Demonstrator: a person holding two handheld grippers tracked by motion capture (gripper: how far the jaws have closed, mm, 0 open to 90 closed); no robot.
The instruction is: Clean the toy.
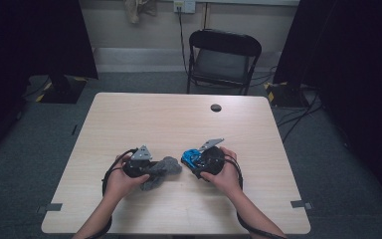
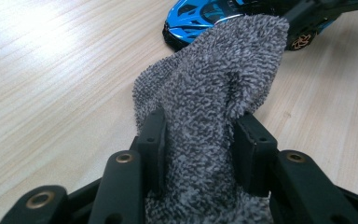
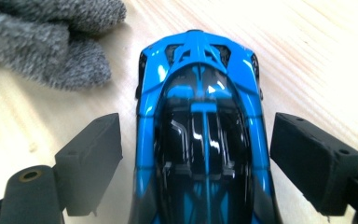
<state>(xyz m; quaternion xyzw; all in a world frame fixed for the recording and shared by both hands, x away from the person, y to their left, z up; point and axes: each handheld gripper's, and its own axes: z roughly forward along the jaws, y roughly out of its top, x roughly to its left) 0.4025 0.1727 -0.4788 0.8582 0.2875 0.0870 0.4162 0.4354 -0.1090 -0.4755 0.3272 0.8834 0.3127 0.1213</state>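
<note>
Left tongs (image 2: 198, 140) clamp fluffy grey terry cloth (image 2: 214, 93); right tongs (image 3: 209, 158) wide, straddling glossy blue toy car (image 3: 203, 126) on wooden surface (image 1: 179, 114), pads clear. Wiping step likely; next: grip car.

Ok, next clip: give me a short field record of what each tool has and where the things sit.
surface: wooden table
left tool: shut on a grey cloth, pads pressing it from both sides
right tool: open, pads standing apart on either side of a blue toy car, not touching it
car: resting on the table, nose pointing away from the right tool
cloth to car: the cloth's free end lies close to the car's nose
behind table: black folding chair
</note>
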